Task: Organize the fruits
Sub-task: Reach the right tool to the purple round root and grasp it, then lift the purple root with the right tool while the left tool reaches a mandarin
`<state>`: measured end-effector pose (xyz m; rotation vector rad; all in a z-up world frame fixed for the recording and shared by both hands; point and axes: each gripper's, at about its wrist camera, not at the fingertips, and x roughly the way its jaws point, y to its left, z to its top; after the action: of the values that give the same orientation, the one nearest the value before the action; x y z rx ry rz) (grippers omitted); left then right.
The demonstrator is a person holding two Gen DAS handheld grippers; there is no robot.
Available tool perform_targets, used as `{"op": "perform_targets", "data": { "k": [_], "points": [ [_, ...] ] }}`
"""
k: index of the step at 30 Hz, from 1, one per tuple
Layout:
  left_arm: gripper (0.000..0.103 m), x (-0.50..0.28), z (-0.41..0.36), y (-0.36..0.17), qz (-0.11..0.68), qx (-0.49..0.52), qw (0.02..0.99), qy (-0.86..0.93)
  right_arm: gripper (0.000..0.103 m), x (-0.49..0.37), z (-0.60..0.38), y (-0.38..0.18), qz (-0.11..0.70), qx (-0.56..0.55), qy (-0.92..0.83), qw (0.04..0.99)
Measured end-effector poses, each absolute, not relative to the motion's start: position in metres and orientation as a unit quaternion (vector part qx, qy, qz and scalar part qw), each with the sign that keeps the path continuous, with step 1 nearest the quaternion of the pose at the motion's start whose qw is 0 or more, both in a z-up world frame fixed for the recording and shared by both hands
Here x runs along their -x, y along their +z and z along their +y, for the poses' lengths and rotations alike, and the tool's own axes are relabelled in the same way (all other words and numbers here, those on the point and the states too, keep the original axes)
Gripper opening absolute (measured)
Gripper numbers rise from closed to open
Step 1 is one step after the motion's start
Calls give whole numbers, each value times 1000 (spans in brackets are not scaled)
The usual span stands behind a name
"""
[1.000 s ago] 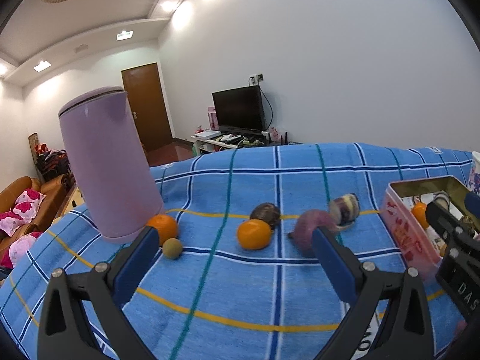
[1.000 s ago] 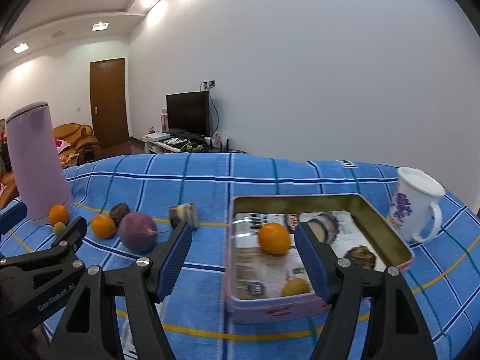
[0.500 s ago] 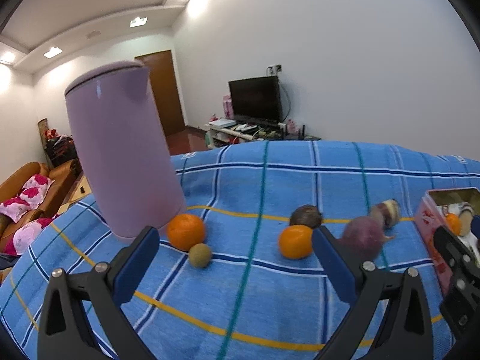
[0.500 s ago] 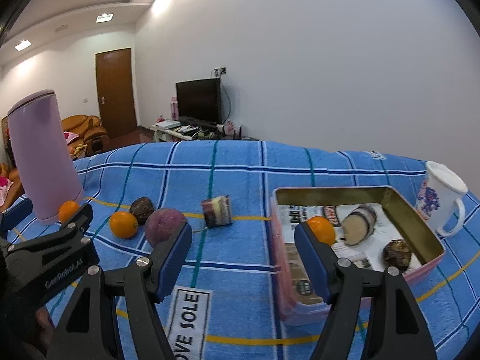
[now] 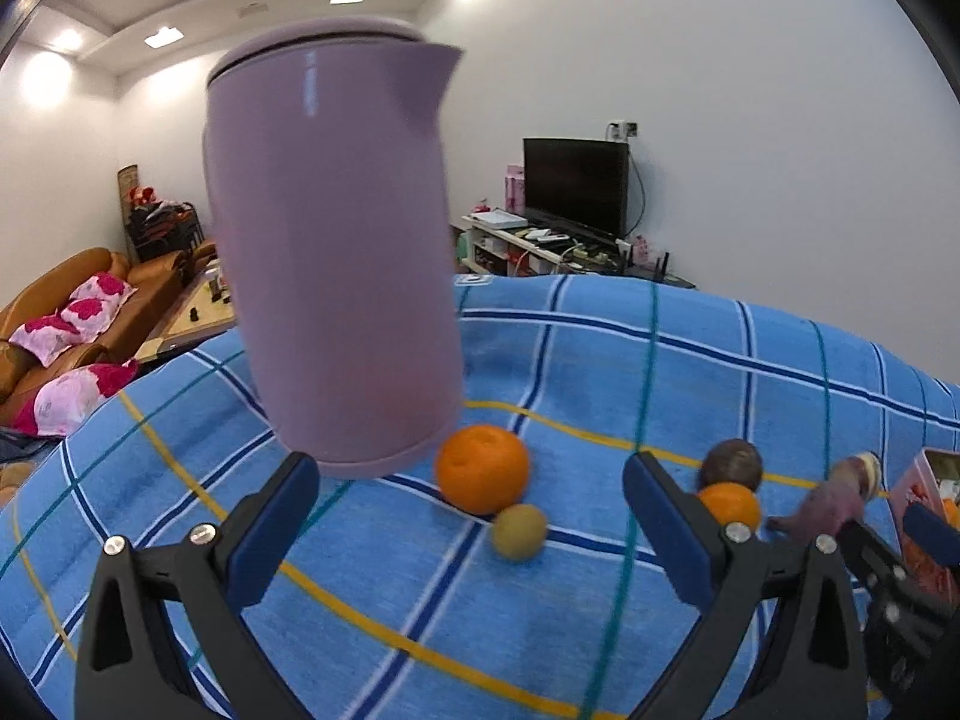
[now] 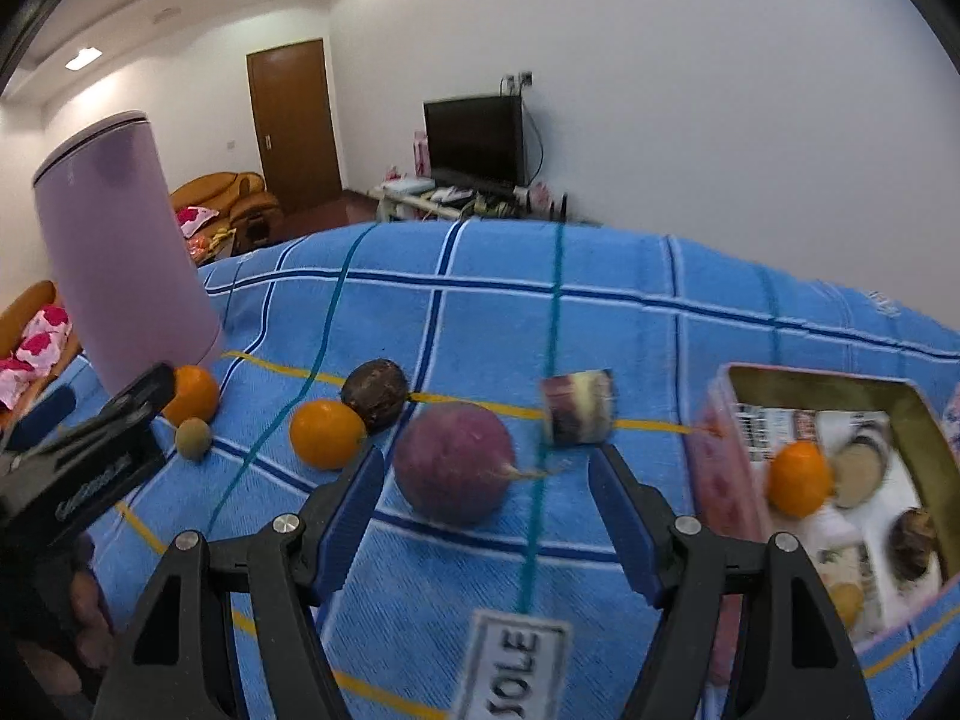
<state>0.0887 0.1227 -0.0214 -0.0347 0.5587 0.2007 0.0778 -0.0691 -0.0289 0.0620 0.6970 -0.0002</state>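
Note:
My left gripper (image 5: 468,516) is open and empty, low over the blue checked cloth; an orange (image 5: 482,468) and a small green-brown fruit (image 5: 519,531) lie between its fingers, just ahead. My right gripper (image 6: 486,504) is open and empty, with a round purple fruit (image 6: 454,471) lying between its fingertips. Further left lie a second orange (image 6: 327,433), a dark passion fruit (image 6: 376,393) and the first orange (image 6: 195,393). A cut purple-and-white piece (image 6: 577,407) lies behind. A pink tin (image 6: 723,456) at the right holds an orange (image 6: 798,479) and several other pieces.
A tall lilac kettle (image 5: 336,264) stands on the cloth right behind the left gripper, also visible in the right wrist view (image 6: 120,276). The left gripper's body (image 6: 90,468) shows at the right view's left edge. A white label (image 6: 516,660) lies on the cloth.
Both grippers have swung left and moved closer to the table. The kettle and first orange now loom in front of the left gripper; the purple fruit now sits between the right fingers.

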Motion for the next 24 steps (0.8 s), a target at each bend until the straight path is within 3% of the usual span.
{"op": "perform_targets", "data": {
  "k": [9,14,16,24],
  "points": [
    [103,-86,118,-18,262,-14,960,97,72,-127,-57,-53,418,-36,1,908],
    [103,-86,115,-17,260,-21,961,91,67,-135,-50,-59,436,-17,-7,900],
    [103,-86,113,-17,259,-23,962,90,55,-136,-51,-60,437,-14,-12,899],
    [103,-85,114,-17,262,-13,962,78,53,-127,-51,-58,434,-5,8,901]
  ]
}}
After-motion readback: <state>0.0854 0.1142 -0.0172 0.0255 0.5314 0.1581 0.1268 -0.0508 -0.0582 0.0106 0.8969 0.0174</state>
